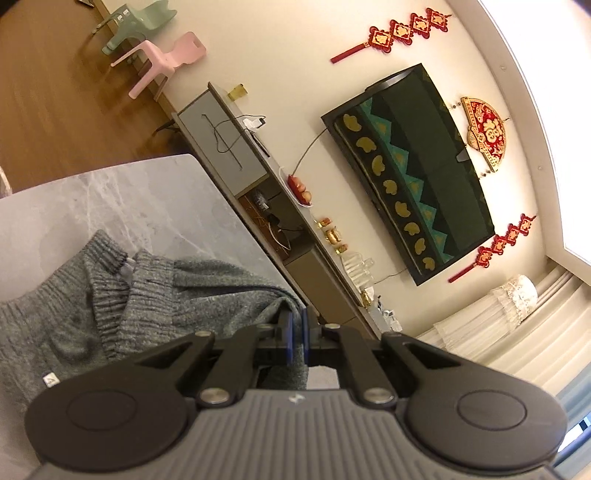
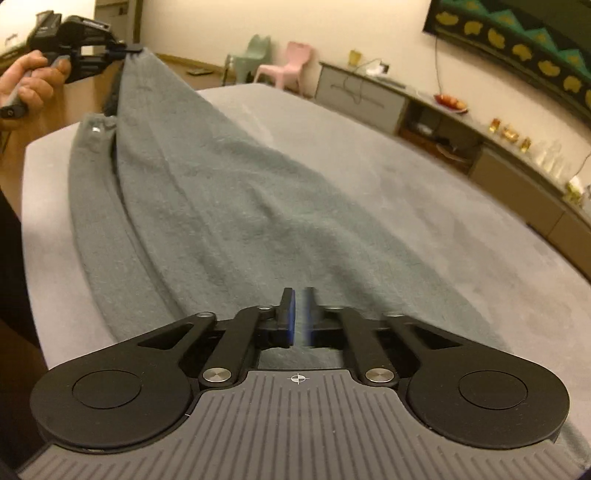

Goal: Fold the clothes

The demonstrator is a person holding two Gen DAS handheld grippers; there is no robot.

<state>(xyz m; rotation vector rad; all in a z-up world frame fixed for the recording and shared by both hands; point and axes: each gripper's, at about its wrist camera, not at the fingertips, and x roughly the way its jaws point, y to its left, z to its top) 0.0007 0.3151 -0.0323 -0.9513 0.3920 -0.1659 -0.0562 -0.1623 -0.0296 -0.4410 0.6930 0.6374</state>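
- Wooden flooring and a cream wall surround our pale grey marble-patterned desk (image 1: 122, 199), with a long low grey cabinet (image 2: 373, 98) running along that wall.
- On the wall we see a screen draped in a dark green cloth with gold shapes (image 1: 413, 173) and red hanging ornaments (image 1: 402, 31).
- Two small plastic chairs, one mint green (image 2: 255, 51) and one pink (image 2: 291, 64), stand near the far end of the cabinet.
- Our grey knitted garment (image 2: 236, 206) lies stretched lengthwise along the desk, its ribbed cuffs (image 1: 110, 258) bunched at one end.
- Our left tongs (image 1: 295, 325) are pinched tight on a corner of the garment, raising that edge off the desk; in the right wrist view a hand (image 2: 27, 83) grips their handle at the far end.
- Our right tongs (image 2: 299, 314) sit over the near end of the garment with only a narrow gap between the blue pads (image 2: 291, 317); the knit lies under them, and we cannot tell whether it is caught.
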